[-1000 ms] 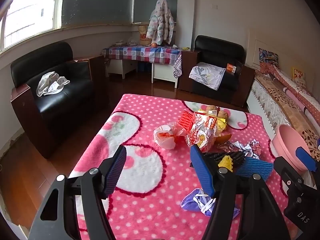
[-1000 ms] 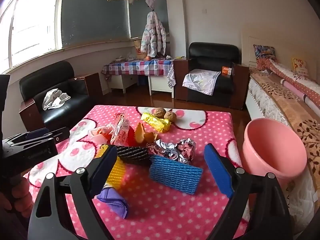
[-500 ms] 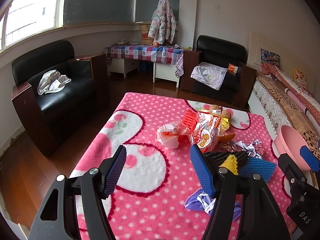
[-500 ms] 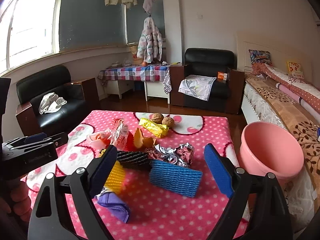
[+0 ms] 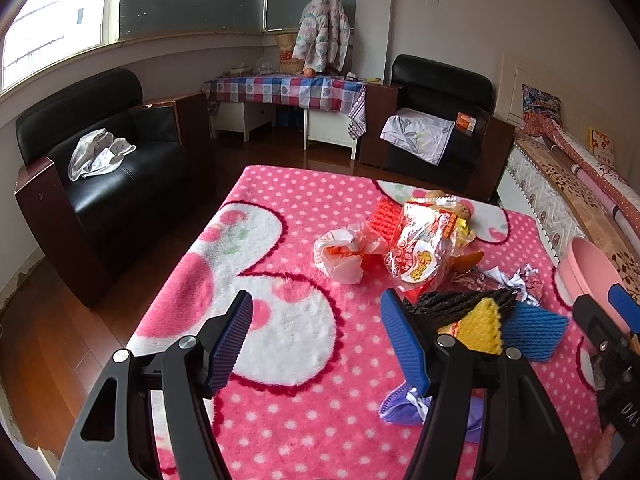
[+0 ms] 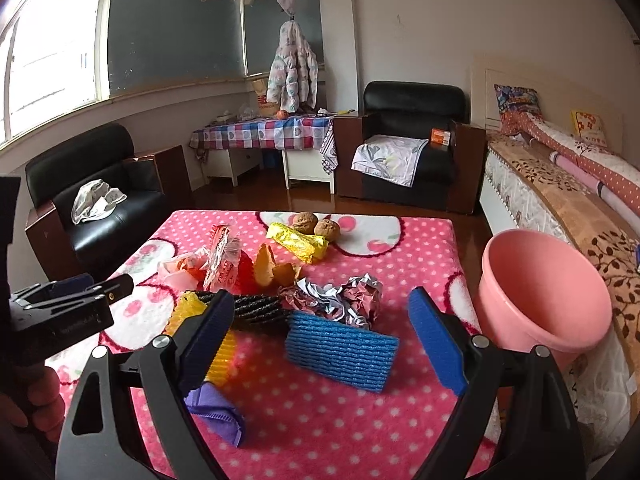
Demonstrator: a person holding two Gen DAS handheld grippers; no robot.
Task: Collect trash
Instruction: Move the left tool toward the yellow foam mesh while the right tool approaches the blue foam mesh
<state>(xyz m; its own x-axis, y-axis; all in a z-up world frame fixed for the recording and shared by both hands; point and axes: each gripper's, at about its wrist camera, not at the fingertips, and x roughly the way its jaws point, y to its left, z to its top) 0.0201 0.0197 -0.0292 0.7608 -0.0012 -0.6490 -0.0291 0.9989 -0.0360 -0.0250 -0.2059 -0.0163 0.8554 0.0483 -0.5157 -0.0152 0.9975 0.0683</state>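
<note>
A: How do the 2 claws stand?

B: The left claw (image 5: pixel 316 344) is spread wide with nothing between its blue pads, hovering over the near part of the bench (image 5: pixel 280 200), which is covered by a pink dotted blanket. The right claw (image 6: pixel 322 340) is also released and empty, above the near right part of the same bench.

A: And the trash?

B: It lies in a loose heap on the blanket. Nearest the right claw is a blue foam net (image 6: pixel 342 350), with a crumpled foil wrapper (image 6: pixel 340 300) touching its far edge. To the left sit a black foam net (image 6: pixel 256 308) and a yellow foam net (image 6: pixel 192 308), and a purple foam net (image 6: pixel 218 414) lies closest to the camera. Farther back are a red-and-white snack bag (image 5: pixel 424 248), a crumpled white plastic bag (image 5: pixel 344 256), a yellow wrapper (image 6: pixel 298 240) and 2 walnuts (image 6: pixel 316 224).

A: Where is the bin?

B: A pink basin (image 6: pixel 544 300) stands tilted at the right edge of the bench, just beside the bed (image 6: pixel 560 200), its mouth facing the heap. A hand (image 6: pixel 36 404) grips the left claw's handle at the lower left of the right wrist view
</note>
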